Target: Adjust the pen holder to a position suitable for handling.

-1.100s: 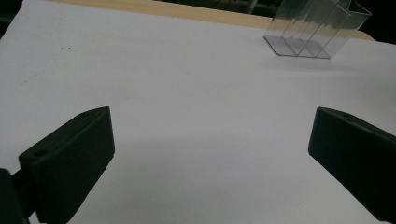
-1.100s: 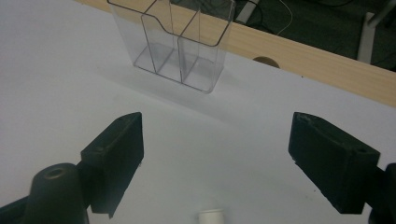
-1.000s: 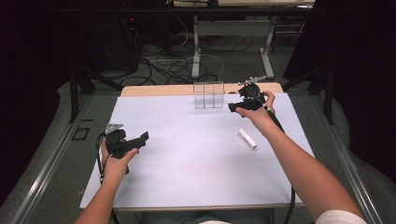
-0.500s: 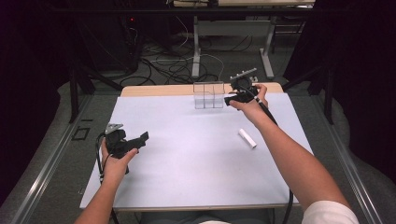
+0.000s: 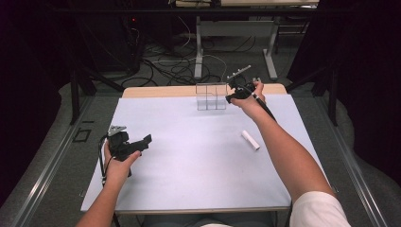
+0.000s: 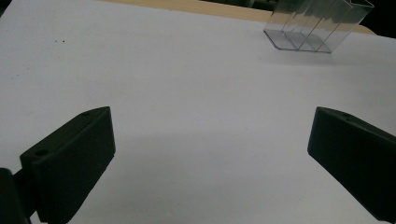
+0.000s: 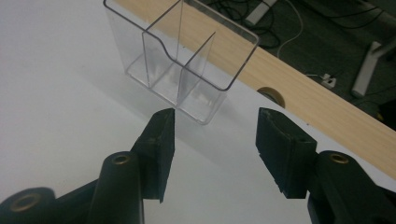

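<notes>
Now we have our right gripper (image 5: 236,93) at the clear box (image 5: 211,96), which stands at the table's (image 5: 198,175) far edge, just short of the wooden strip (image 5: 156,91). Its jaws have just been closing and stand about half apart, empty, with the box's near corner just beyond their tips. We judge this the approach to a grip on the box. Next we must bring the jaws astride one thin wall and press gently, since the plastic looks slick and light.

The box stands upright, open top up, its row of compartments running along the table's far edge.

Our left gripper (image 5: 135,144) hovers wide open and empty over the near left. A white tube (image 5: 250,140) lies apart, slanting.
</notes>
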### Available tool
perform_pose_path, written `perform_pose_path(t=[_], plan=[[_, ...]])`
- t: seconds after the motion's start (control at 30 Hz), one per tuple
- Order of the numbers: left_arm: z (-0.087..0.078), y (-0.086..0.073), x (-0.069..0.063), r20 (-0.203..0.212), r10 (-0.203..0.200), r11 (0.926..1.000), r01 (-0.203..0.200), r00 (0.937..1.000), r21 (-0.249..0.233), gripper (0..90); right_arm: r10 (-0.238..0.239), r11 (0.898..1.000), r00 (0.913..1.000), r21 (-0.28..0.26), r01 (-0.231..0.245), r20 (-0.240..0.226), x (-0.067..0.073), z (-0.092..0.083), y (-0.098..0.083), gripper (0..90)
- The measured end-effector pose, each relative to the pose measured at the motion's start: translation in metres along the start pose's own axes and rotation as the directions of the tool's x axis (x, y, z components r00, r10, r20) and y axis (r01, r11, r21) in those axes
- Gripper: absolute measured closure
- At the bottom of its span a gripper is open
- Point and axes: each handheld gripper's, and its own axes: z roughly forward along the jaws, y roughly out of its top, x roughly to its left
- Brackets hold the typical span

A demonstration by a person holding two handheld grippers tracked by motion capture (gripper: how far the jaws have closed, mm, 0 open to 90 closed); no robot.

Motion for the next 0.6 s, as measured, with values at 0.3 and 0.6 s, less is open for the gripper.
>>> perform_pose_path(t=[0.3,0.6], plan=[[0.001,-0.001,-0.001,-0.010,-0.006,1.0000,0.006,0.9999,-0.004,0.9,-0.128,0.990,0.9901,-0.074,0.123,-0.058,-0.013,0.020,-0.003,46.9],[-0.001,0.000,0.000,-0.006,0.003,1.0000,-0.003,1.0000,0.002,1.2,-0.391,0.920,0.9193,-0.039,0.390,-0.043,0.000,0.027,0.003,43.8]])
